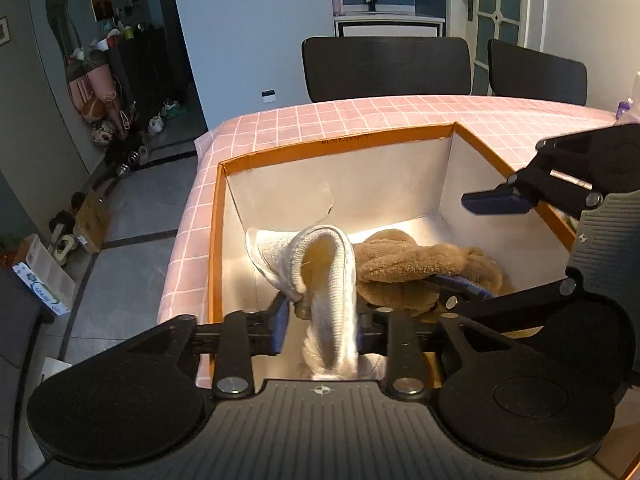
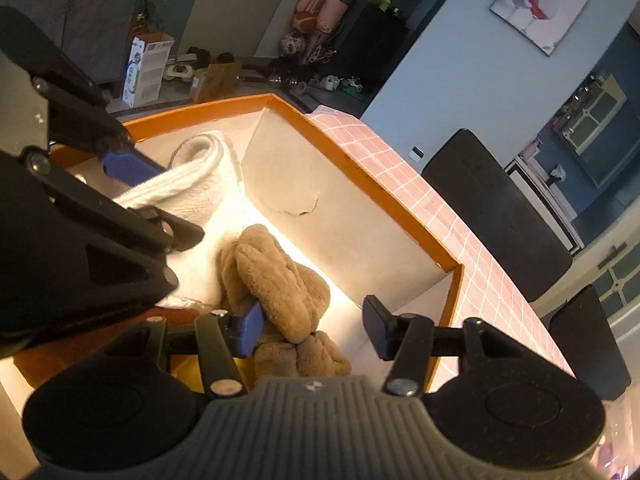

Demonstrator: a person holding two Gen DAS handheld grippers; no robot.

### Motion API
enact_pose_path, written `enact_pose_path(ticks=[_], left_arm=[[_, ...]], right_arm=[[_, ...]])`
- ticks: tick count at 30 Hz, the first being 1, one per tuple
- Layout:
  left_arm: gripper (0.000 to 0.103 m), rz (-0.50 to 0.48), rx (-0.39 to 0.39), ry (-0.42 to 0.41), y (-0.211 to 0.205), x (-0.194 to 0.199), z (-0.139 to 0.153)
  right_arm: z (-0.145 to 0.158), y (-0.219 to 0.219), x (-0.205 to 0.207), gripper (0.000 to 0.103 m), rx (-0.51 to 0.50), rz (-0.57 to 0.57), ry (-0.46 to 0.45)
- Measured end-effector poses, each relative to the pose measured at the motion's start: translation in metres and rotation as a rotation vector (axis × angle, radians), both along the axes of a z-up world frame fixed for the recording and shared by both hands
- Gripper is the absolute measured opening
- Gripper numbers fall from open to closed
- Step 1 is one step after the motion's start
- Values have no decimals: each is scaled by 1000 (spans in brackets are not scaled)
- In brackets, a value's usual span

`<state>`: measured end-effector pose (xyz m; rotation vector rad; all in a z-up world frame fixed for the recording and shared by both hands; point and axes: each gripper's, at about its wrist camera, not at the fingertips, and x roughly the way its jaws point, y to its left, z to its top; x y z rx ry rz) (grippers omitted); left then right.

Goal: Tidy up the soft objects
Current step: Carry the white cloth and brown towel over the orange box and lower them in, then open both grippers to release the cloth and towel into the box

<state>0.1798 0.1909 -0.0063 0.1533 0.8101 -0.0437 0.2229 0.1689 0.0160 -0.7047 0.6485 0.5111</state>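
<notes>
An orange-rimmed cardboard box [image 1: 340, 146] [image 2: 360, 168] with white walls stands on the pink checked tablecloth [image 1: 360, 116]. Inside lie a white fluffy knitted piece [image 1: 332, 272] [image 2: 200, 184] and a brown plush piece [image 1: 400, 268] [image 2: 280, 280], side by side. My left gripper [image 1: 324, 320] reaches into the box. The white piece stands between its jaws, with a gap at the left pad, so it is open. My right gripper [image 2: 314, 330] [image 1: 452, 240] straddles the brown plush. One finger touches it and the other stands well clear, so this gripper is open too.
Two black chairs [image 1: 384, 68] [image 1: 536, 72] stand behind the table's far edge. The table's left edge drops to a tiled floor with boxes and shoes [image 1: 60, 248]. The box's far wall has a small tear [image 2: 300, 210].
</notes>
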Motion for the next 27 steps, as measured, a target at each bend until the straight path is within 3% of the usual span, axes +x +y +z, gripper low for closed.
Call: enact_pose_path(ticks=[3,11,19,27], left_arm=[[54,9,28,-6,-2,1,0],[68,18,62,-27,-3,-9,14],[70,3,60,-85,-7,-28,37],[70,3,65,-193,-25,-64,59]], right_arm=[[0,1,-4,65,-12,23,-12],[12,1,-18,72,-43,99,-40],[35,-12,-42,76,-43,187,-91],[66,-41,-80,76,88,227,-130]])
